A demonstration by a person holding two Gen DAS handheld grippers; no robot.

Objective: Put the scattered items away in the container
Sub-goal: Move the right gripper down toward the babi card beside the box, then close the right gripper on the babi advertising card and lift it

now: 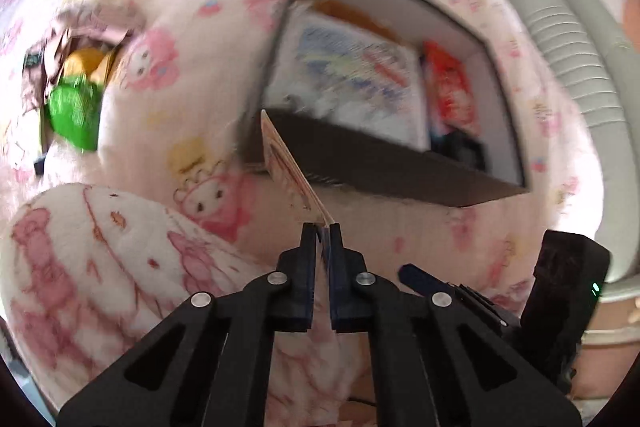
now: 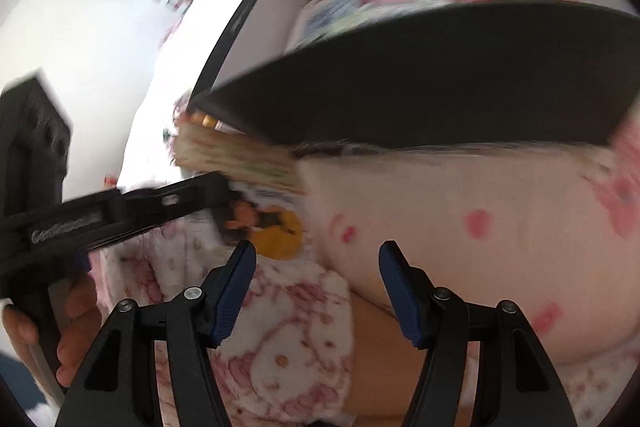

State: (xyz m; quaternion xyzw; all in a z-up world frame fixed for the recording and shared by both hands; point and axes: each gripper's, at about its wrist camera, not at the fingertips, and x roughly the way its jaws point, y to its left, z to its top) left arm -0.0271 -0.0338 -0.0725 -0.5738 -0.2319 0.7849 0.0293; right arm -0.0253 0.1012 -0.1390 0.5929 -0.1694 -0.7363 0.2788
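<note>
A black box with a white inside (image 1: 380, 167) lies on a pink cartoon-print blanket. It holds a white-and-blue packet (image 1: 348, 79), a red packet (image 1: 452, 91) and something orange (image 1: 352, 15). My left gripper (image 1: 324, 227) is shut on a thin flat card packet (image 1: 288, 163), seen edge-on and reaching the box's near left corner. In the right wrist view the left gripper (image 2: 180, 199) holds that picture-printed packet (image 2: 264, 227) beside the box wall (image 2: 440, 75). My right gripper (image 2: 318, 259) is open over the blanket with nothing between its fingers.
A green packet (image 1: 76, 111) and a yellow item (image 1: 88, 61) lie in a fold of the blanket at far left. A plush pink-patterned roll (image 1: 100, 267) lies at the near left. A grey ribbed cushion (image 1: 560, 47) borders the right. A hand (image 2: 76, 339) grips the left tool.
</note>
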